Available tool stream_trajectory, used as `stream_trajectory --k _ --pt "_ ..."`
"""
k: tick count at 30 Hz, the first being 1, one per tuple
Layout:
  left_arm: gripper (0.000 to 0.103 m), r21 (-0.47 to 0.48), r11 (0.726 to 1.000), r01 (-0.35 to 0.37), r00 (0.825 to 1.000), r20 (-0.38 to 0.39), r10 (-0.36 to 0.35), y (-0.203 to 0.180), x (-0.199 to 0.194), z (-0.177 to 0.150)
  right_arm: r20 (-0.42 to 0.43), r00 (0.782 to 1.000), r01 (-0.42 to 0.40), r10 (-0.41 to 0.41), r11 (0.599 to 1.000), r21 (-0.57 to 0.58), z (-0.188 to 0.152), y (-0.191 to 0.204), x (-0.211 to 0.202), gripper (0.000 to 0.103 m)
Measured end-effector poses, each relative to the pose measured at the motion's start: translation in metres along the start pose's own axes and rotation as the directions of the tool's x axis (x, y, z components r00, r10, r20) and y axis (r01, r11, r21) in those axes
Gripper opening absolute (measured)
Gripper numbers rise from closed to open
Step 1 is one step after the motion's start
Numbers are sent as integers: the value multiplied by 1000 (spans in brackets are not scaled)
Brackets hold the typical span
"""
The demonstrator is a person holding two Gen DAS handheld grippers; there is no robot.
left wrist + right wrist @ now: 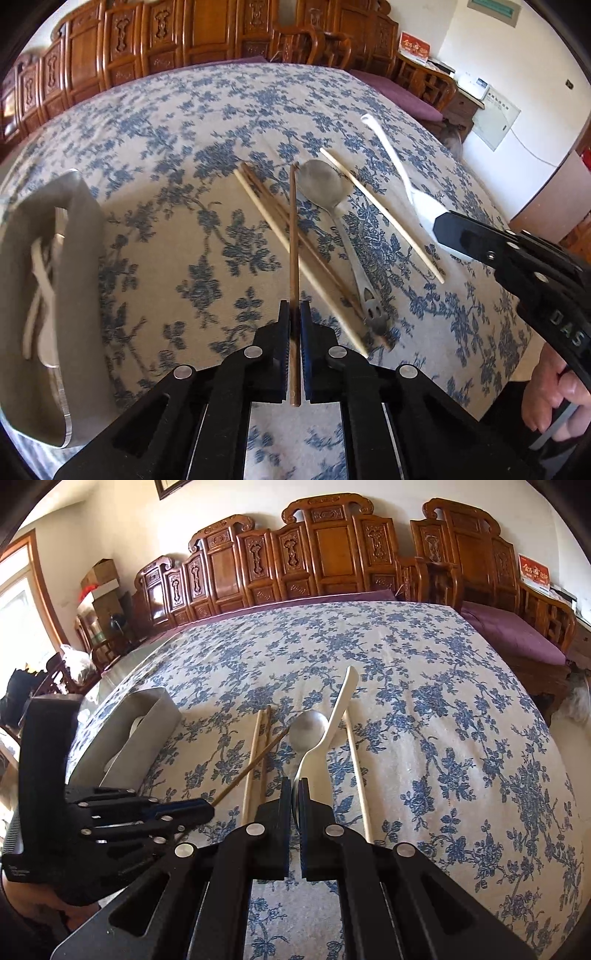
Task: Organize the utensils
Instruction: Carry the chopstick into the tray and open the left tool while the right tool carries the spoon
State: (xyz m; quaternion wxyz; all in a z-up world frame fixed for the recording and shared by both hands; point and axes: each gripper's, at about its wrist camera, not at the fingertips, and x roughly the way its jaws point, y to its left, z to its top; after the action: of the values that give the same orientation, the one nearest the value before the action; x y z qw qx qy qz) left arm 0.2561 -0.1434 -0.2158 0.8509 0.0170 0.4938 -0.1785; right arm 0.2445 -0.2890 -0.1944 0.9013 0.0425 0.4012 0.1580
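My left gripper (294,308) is shut on a dark brown chopstick (293,236) and holds it above the floral tablecloth; it also shows in the right wrist view (255,762). My right gripper (294,784) is shut on the bowl of a white spoon (334,720), its handle pointing away; the spoon also shows in the left wrist view (391,162). On the cloth lie a metal spoon (325,188), a pale chopstick (380,214), another pale chopstick (266,218) and a second brown chopstick (314,254). A grey utensil tray (74,258) sits at the left.
The tray (147,723) holds white utensils. The table (443,738) is covered with a blue floral cloth. Carved wooden chairs (332,554) with purple cushions stand behind the table. A person's hand (557,398) holds the right gripper's handle.
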Motion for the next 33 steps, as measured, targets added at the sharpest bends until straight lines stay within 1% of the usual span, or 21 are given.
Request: stream_trajectory --k 3,8,16,21,25,33 --pt "4 23 999 -22 1000 15 22 2 -10 -3 -7 1000 -3 3 1000 -4 -1 4 2 5" --pt "4 46 998 -49 998 35 47 8 -26 -8 -41 999 19 -20 999 -27 -5 10 12 5" --pt "4 23 997 -74 995 74 72 30 -62 -18 -63 997 38 -41 998 -54 -10 20 15 5" --pt "4 7 996 -89 991 101 88 46 -84 -20 -55 997 47 -54 993 -106 -3 39 8 5" --pt "4 -3 995 -97 988 122 97 56 -98 -20 -44 998 34 -40 991 -127 3 55 1 5" --pt "4 -15 993 -117 981 152 118 77 -119 -24 -11 1000 -12 10 983 -183 14 101 -15 5"
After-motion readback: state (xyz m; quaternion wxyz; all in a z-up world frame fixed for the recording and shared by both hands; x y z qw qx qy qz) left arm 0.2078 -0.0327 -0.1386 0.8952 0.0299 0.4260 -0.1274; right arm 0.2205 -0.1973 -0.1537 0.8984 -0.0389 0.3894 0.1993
